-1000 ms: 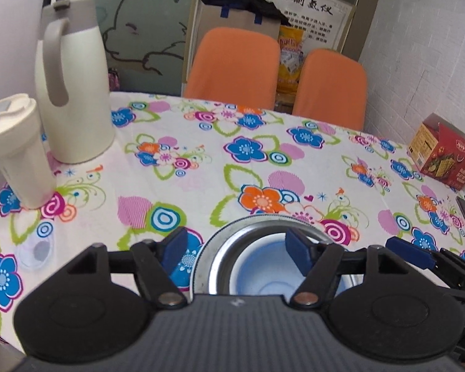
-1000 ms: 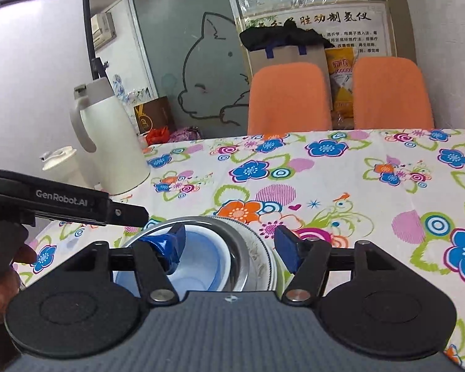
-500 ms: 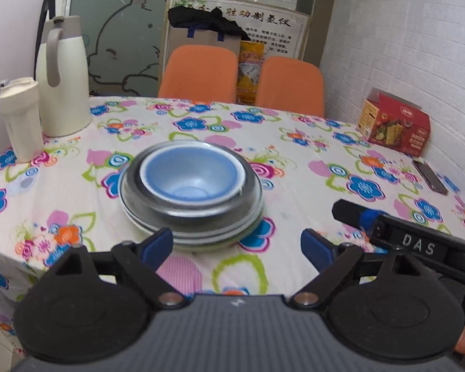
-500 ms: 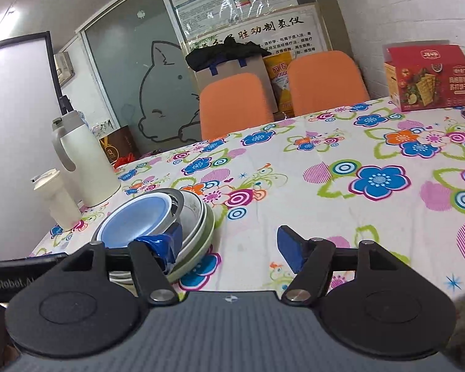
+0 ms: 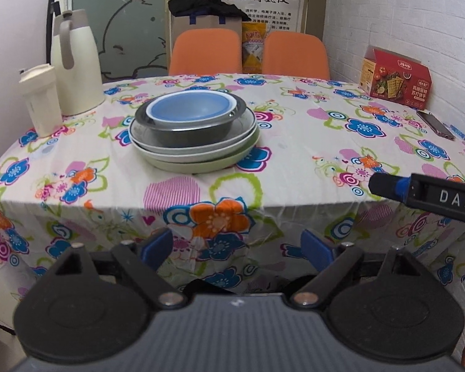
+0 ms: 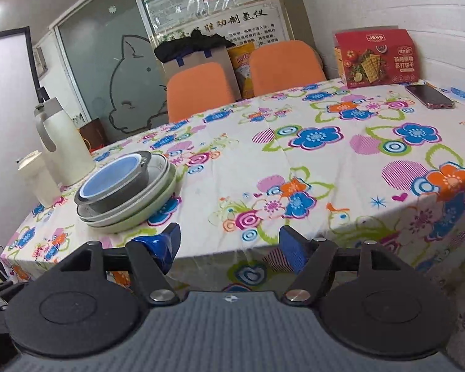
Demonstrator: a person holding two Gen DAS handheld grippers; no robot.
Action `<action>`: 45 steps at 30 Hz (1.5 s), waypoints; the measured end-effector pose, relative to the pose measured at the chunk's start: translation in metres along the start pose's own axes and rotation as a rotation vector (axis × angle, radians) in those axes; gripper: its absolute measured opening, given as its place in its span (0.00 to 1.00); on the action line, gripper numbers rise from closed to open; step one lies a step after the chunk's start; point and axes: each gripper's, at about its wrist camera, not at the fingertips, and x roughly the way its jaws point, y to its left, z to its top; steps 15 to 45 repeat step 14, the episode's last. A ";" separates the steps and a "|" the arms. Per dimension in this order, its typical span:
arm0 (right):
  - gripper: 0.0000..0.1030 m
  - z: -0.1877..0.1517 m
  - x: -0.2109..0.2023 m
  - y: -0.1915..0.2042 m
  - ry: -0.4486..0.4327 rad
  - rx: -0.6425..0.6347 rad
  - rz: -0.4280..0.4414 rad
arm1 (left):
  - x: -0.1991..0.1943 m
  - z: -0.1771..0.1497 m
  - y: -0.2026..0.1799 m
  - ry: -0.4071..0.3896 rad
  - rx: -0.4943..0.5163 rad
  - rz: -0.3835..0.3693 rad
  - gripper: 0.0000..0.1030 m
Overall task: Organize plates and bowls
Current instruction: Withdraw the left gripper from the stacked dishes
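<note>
Blue bowl (image 5: 190, 108) nested in metal bowl (image 5: 189, 130) (round), glazed plates (image 5: 198, 155).

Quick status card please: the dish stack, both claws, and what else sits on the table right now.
stack: blue bowl nested in a metal bowl, on two grey plates, on a green plate
stack position: left half of the floral tablecloth, near the thermos
left claw: open, empty, off the table's near edge
right claw: open, empty, off the table's near edge
other items: white thermos, cream tumbler, red cracker box, phone
behind table: two orange chairs
</note>
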 end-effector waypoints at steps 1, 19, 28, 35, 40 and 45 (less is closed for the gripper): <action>0.55 -0.003 -0.003 -0.001 -0.004 -0.002 0.008 | -0.005 -0.002 0.000 -0.015 0.002 0.006 0.88; 0.56 -0.017 -0.006 0.017 0.023 -0.078 0.035 | -0.018 -0.009 0.003 -0.055 0.014 0.013 0.88; 0.56 -0.017 -0.006 0.017 0.023 -0.078 0.035 | -0.018 -0.009 0.003 -0.055 0.014 0.013 0.88; 0.56 -0.017 -0.006 0.017 0.023 -0.078 0.035 | -0.018 -0.009 0.003 -0.055 0.014 0.013 0.88; 0.56 -0.017 -0.006 0.017 0.023 -0.078 0.035 | -0.018 -0.009 0.003 -0.055 0.014 0.013 0.88; 0.56 -0.017 -0.006 0.017 0.023 -0.078 0.035 | -0.018 -0.009 0.003 -0.055 0.014 0.013 0.88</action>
